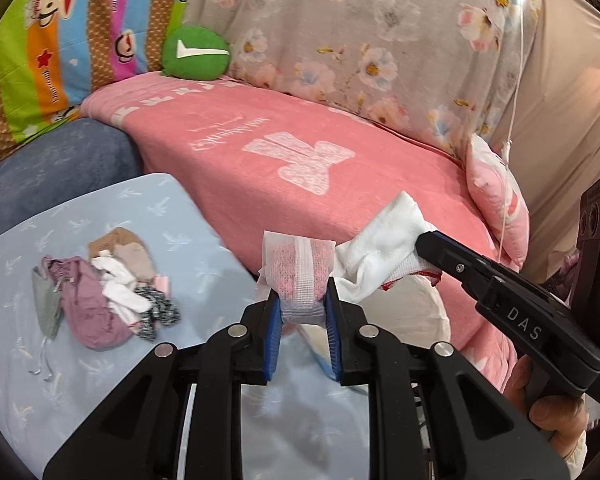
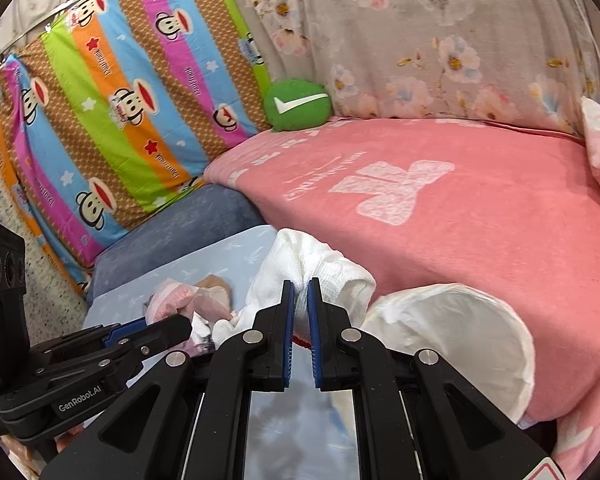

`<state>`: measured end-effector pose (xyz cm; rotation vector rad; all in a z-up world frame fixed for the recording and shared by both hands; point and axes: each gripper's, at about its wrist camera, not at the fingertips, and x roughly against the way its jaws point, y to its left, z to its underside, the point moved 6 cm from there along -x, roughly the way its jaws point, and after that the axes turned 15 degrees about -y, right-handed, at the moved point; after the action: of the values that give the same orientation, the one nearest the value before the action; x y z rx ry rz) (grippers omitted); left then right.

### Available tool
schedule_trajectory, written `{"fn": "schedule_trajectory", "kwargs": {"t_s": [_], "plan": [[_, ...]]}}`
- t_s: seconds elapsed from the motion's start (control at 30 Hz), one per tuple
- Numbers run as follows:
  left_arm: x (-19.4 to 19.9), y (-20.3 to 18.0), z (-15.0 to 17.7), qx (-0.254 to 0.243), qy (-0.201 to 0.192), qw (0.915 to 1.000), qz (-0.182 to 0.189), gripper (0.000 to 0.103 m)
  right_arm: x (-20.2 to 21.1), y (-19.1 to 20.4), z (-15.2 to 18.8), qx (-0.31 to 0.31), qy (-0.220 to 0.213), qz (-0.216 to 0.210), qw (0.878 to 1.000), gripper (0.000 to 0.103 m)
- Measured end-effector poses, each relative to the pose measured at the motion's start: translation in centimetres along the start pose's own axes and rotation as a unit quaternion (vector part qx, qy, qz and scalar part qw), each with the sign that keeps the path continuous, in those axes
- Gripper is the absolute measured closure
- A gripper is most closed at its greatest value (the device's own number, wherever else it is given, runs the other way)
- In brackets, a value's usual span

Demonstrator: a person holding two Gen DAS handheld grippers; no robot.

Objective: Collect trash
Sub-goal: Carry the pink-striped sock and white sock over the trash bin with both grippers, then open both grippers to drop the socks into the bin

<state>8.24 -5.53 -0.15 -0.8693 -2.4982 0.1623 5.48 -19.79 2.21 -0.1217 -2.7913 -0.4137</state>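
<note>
My left gripper (image 1: 303, 307) is shut on a pink and white sock (image 1: 300, 268), held above the light blue sheet (image 1: 188, 216). My right gripper (image 2: 299, 292) is shut on a white sock with red trim (image 2: 316, 268); it shows in the left wrist view (image 1: 384, 248) at the right, next to the pink sock. The left gripper also shows at the lower left of the right wrist view (image 2: 168, 328), with the pink sock (image 2: 176, 296) in it. A pile of small garments and socks (image 1: 108, 292) lies on the blue sheet to the left.
A pink blanket (image 1: 300, 152) covers the seat behind. A white bag-like item (image 2: 460, 332) lies at its front edge. A green round cushion (image 1: 196, 52), a striped monkey-print cloth (image 2: 120, 112), a floral cover (image 2: 440, 40) and a pink pillow (image 1: 496, 196) surround it.
</note>
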Motion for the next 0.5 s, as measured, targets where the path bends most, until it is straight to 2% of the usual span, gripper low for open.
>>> {"fn": "schedule_trajectory", "kwargs": {"t_s": [0.27,0.5], "plan": [[-2.1,-4.7,0.9,-0.014,0.020,0.9992,0.031,0.083,1.7,-5.1,0.1,-0.014,-0.002,0.031,0.999,0.096],[-3.5,-7.1,1.7,-0.023,0.037,0.9981,0.044,0.082,2.6,-7.6,0.4,-0.021,-0.003,0.046,0.999,0.096]]}}
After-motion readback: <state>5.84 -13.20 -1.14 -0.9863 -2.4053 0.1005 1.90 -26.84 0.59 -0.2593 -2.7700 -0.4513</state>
